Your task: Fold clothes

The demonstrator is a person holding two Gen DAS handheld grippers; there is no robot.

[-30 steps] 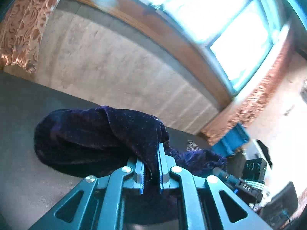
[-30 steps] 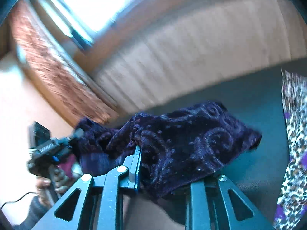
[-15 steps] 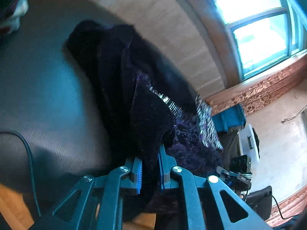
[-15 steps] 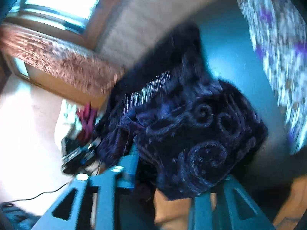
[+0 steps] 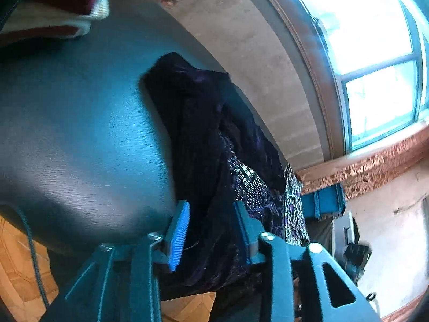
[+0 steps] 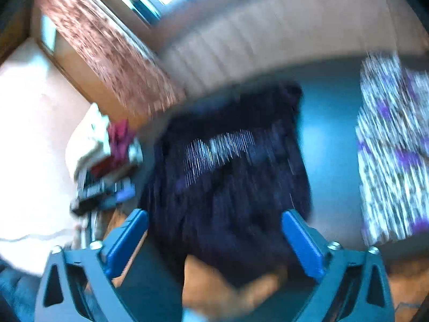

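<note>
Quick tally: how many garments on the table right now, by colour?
Dark purple velvet garment: 1
Leopard-print purple and white garment: 1
Maroon and cream garment: 1
Total: 3

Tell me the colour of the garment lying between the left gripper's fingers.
Dark purple garment, almost black; clearest in the left wrist view.

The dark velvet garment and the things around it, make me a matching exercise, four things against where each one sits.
Things:
1. dark velvet garment
2. leopard-print cloth
3. red and white clothes
4. window

Places:
A. far left corner of the table
B. above the wall behind the table
C. between the fingers of both grippers
D. right of the dark garment

Pairs: 1-C, 2-D, 3-A, 4-B
</note>
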